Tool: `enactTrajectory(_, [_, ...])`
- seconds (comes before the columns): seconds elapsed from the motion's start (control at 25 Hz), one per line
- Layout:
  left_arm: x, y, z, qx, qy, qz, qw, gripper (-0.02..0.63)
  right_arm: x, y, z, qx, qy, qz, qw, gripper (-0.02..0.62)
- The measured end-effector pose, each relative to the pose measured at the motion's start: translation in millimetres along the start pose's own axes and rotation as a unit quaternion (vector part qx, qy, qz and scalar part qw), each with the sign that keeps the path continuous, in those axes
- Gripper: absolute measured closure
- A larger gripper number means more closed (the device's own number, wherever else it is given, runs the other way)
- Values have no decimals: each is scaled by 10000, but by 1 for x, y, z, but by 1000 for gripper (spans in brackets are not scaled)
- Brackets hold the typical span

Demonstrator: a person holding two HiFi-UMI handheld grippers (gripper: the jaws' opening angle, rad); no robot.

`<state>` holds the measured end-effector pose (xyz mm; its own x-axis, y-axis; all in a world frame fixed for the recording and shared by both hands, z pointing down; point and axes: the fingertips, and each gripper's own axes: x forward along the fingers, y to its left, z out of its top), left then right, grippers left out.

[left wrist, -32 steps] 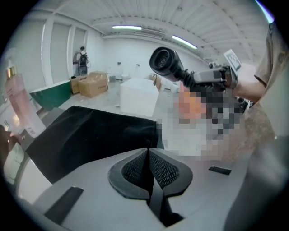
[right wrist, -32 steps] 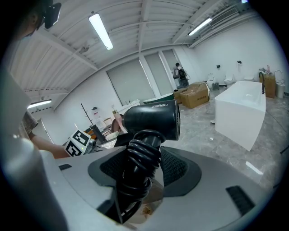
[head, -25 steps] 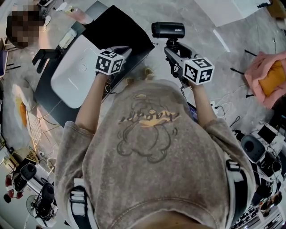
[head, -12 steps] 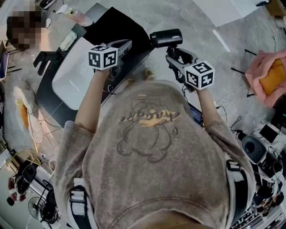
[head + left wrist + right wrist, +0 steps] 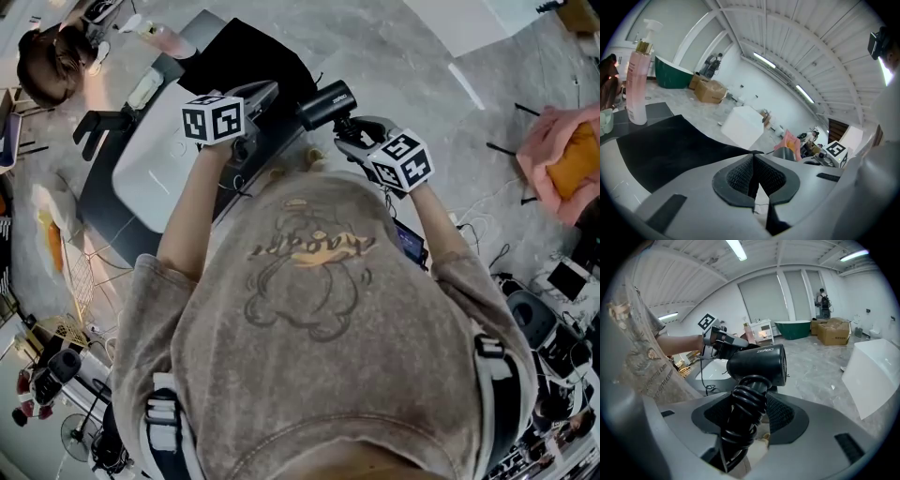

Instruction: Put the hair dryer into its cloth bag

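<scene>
R tool (image 5: 750, 414) clamping hair dryer (image 5: 757, 364) handle, barrel at its 12 o'clock, L tool (image 5: 754, 161) pinching cloth bag (image 5: 670, 145) edge, bag at 10 o'clock

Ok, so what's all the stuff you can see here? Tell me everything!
hair dryer: one, black, in the right gripper
cloth bag: one, black, over the counter, edge in the left gripper
sink: one, white, in the dark counter
pump bottle: one, pink, on the counter
bathtub: one, green, far back
cardboard boxes: two, brown, beside the bathtub
white block: one, white, on the floor
pink bundle: one, pink and orange, on the floor at right
left gripper: one, grey, shut on the cloth bag
right gripper: one, grey, shut on the hair dryer
</scene>
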<state>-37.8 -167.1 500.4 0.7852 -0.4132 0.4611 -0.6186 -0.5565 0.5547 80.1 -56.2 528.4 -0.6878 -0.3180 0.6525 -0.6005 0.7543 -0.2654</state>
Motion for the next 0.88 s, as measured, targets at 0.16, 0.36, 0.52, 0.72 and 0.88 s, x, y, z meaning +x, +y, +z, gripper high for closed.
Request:
enactTrajectory(0.16, [-2, 0, -1, -2, 15, 29, 10000, 580, 12, 10, -5, -116, 159, 199, 9996, 364])
enactTrajectory(0.36, [-3, -3, 1, -31, -8, -30, 10000, 579, 26, 18, -12, -263, 428, 453, 9977, 364])
enactTrajectory(0.52, [-4, -1, -1, -44, 15, -38, 10000, 580, 42, 23, -17, -364, 637, 639, 9953, 364])
enactTrajectory(0.72, [-6, -2, -1, -49, 8, -41, 10000, 580, 59, 24, -15, -469, 757, 690, 9936, 364])
enactTrajectory(0.88, [-8, -7, -2, -54, 26, -69, 10000, 580, 66, 17, -13, -376, 784, 621, 9943, 364])
